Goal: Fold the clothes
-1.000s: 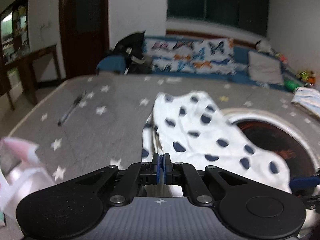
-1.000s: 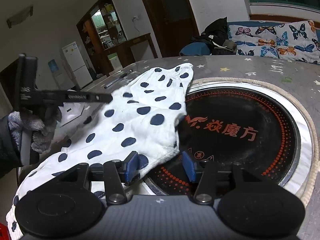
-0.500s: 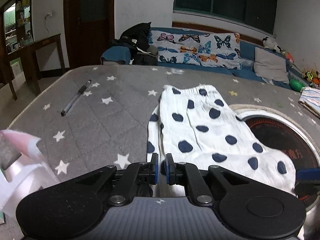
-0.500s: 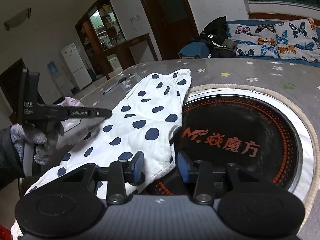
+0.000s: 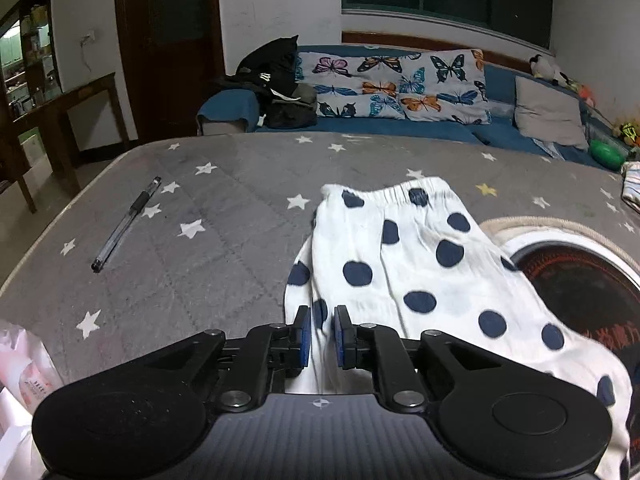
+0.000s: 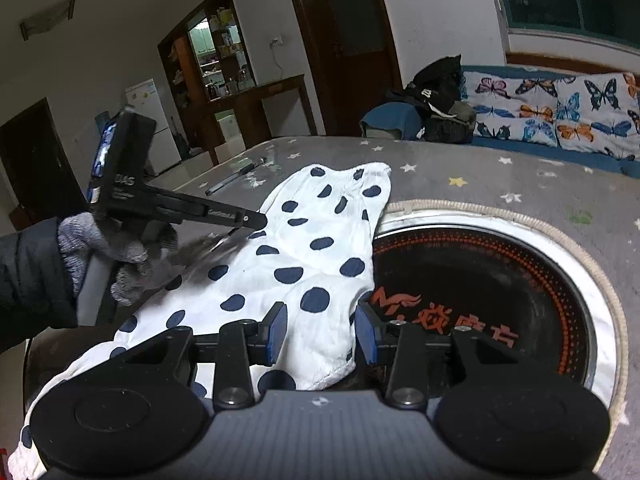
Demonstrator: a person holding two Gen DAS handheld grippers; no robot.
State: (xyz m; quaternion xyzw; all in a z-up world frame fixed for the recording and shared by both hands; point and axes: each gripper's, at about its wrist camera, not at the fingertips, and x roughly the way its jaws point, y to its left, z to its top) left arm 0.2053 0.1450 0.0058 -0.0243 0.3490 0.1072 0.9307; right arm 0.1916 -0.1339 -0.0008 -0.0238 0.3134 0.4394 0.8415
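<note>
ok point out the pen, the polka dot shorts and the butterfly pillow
pen [image 5: 127, 224]: left wrist view, middle of its clear barrel
polka dot shorts [image 5: 416, 264]: left wrist view, white cloth between dots
butterfly pillow [image 5: 394, 86]: left wrist view, centre of its printed face

Both wrist views look low and close along their tongs, sharing the dotted garment [image 5: 420, 272] [image 6: 304, 248] and sofa [image 5: 400, 128] [image 6: 560, 144].

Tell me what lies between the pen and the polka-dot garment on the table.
Only bare star-print table cover separates the pen from the garment, per the left wrist view.
</note>
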